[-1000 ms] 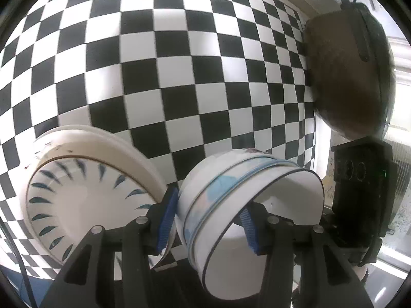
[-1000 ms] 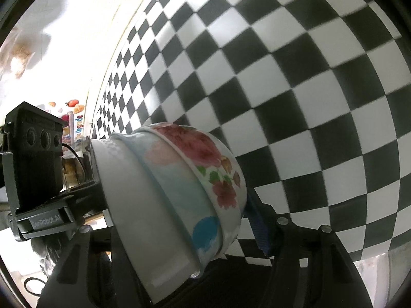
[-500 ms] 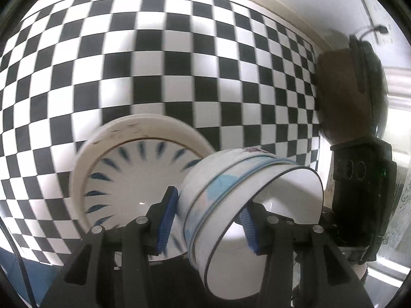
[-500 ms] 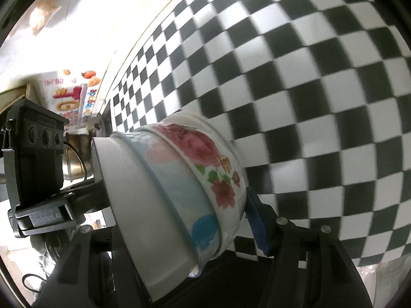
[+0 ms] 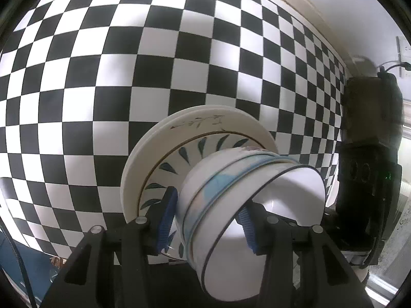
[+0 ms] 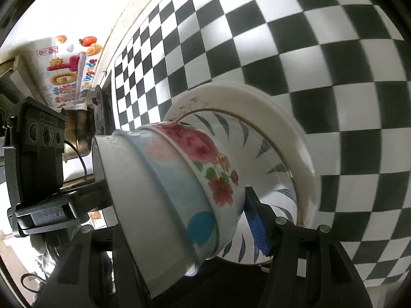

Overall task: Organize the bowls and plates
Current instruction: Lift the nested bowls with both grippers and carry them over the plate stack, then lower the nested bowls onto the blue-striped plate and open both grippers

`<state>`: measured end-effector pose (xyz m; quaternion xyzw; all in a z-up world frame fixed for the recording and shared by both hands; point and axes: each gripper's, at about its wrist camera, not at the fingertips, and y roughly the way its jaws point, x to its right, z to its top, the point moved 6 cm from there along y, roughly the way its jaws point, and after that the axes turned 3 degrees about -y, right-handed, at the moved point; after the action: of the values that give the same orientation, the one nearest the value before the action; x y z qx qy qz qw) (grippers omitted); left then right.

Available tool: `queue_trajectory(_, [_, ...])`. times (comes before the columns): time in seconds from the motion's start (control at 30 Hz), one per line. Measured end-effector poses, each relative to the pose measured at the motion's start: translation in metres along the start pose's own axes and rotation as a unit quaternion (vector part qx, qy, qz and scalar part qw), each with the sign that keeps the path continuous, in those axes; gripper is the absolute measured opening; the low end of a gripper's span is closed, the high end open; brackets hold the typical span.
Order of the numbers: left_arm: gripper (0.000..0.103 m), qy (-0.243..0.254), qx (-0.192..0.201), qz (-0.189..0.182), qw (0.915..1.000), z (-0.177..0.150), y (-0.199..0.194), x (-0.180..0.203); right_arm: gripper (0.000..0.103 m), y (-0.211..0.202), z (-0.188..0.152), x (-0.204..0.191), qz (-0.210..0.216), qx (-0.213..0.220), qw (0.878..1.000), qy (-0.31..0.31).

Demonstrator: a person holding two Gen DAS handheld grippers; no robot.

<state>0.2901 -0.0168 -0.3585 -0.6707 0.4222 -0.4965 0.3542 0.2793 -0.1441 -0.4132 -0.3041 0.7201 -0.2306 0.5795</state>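
Note:
Both grippers hold one stack of nested bowls (image 5: 246,205) from opposite sides, above a stack of plates (image 5: 200,133) with a blue leaf pattern. My left gripper (image 5: 208,220) is shut on the stack's rim, one blue pad outside and one inside. In the right wrist view the bowl stack (image 6: 179,187) shows red flowers and blue patches. My right gripper (image 6: 179,231) is shut on it; the left finger is hidden behind the bowls. The plates (image 6: 290,133) lie just beyond the bowls. I cannot tell whether bowls and plates touch.
A black-and-white checkered cloth (image 5: 128,64) covers the table. A dark pot (image 5: 370,110) stands at the far right edge. The other gripper's black camera body (image 6: 36,151) shows at the left of the right wrist view, with a metal pot (image 6: 77,133) and a colourful box (image 6: 69,69) behind it.
Both grippers carried the bowl stack across the table to the plates. The plates, earlier off to the left, now lie directly behind the bowls. Both grips are unchanged.

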Motion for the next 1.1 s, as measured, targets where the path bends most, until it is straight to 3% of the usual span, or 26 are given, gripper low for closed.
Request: queue_trajectory(1.1, [0.043,-0.006,0.015,0.007,0.9998,-0.0057,0.0034,-0.0081,0.06,0.0048,-0.0006,0.0045,-0.036,-0.007,0.999,-0.008])
